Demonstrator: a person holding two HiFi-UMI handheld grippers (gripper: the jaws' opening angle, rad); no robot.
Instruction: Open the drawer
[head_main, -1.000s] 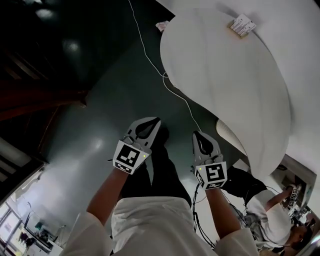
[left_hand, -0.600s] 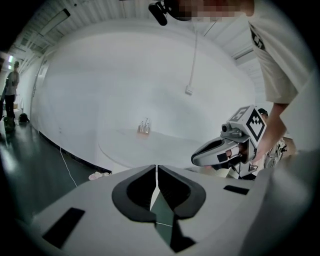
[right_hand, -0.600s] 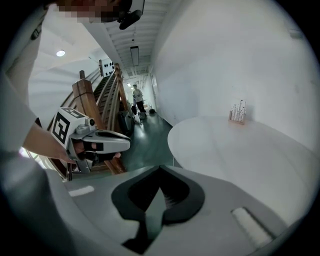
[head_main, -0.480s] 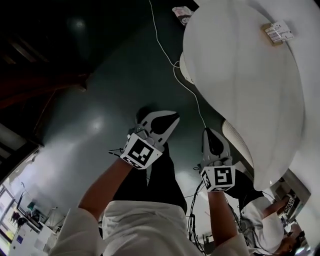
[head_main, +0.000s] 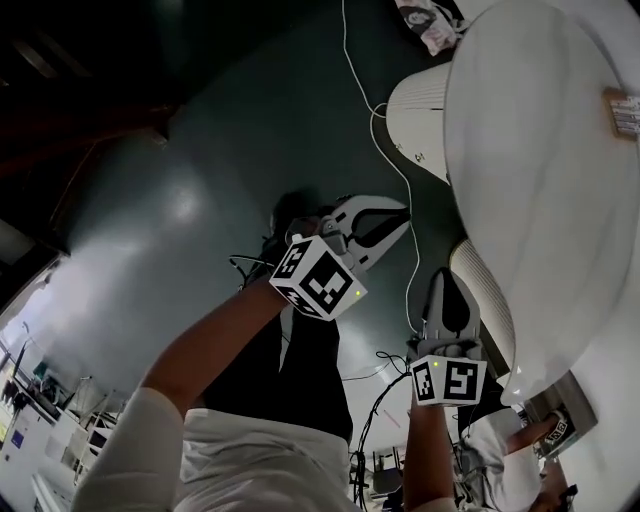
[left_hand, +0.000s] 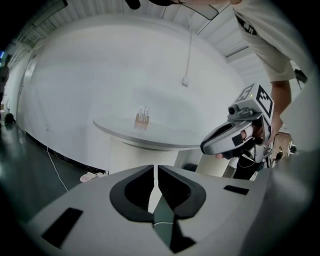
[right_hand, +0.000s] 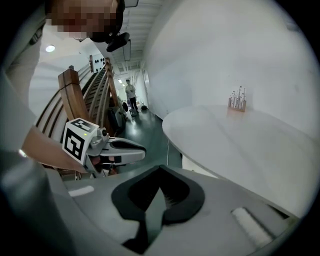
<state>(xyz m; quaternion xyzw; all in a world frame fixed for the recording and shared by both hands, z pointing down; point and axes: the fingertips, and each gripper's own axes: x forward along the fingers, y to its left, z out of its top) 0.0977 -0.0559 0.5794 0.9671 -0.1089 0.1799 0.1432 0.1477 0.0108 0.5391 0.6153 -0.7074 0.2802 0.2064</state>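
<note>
No drawer shows in any view. My left gripper (head_main: 404, 213) is shut with nothing in it, held out over the dark green floor toward the white ribbed pedestal (head_main: 425, 100) of a round white table (head_main: 540, 150). In its own view the left gripper (left_hand: 155, 167) has its jaws closed together, pointing at the table's base (left_hand: 131, 156). My right gripper (head_main: 447, 273) hangs lower and to the right, beside a second ribbed column (head_main: 490, 295). In the right gripper view the right gripper (right_hand: 160, 168) is shut and empty too.
A white cable (head_main: 385, 150) runs across the floor to the pedestal. A small rack of items (left_hand: 142, 118) stands on the tabletop. Crumpled cloth (head_main: 425, 22) lies by the table's far side. Wooden slatted furniture (right_hand: 75, 90) stands at the left, and a person (right_hand: 131, 93) stands far down the corridor.
Both grippers have dropped lower. In the head view the left one has swung right toward the pedestal, and the table has slid to the upper right. Both jaws stay shut.
</note>
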